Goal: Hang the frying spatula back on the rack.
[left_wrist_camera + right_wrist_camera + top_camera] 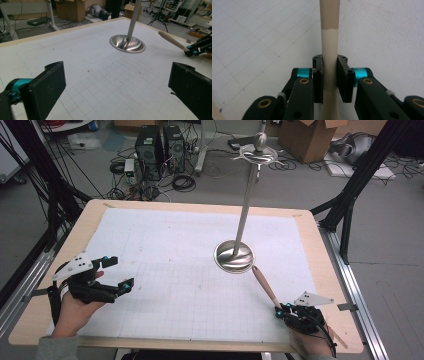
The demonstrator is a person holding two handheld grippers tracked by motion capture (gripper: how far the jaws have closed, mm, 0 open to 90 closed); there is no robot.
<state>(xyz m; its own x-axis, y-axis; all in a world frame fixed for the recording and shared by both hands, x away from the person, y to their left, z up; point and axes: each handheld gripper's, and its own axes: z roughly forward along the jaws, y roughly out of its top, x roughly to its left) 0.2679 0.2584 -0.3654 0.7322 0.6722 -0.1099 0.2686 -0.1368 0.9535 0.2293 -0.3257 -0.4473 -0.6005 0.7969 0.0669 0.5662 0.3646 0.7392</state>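
My right gripper (279, 310) at the table's front right is shut on a long beige stick-like handle (265, 285) that slants up and left toward the metal stand's round base (234, 256). Seen from the right gripper view, that handle (329, 37) runs straight up between the two pads (317, 77), darker beige above a lighter lower part. My left gripper (119, 272) rests at the front left, open, with nothing between its fingers. From the left gripper view, the stand base (127, 44) and the handle (172, 41) lie ahead, beyond my own spread jaws.
A tall metal pole (248, 195) rises from the base to a swirled top piece (256, 155). A white gridded mat (165, 265) covers the wooden table (320, 250). Computer towers (159, 145), cables and cardboard boxes (310, 137) sit on the floor beyond.
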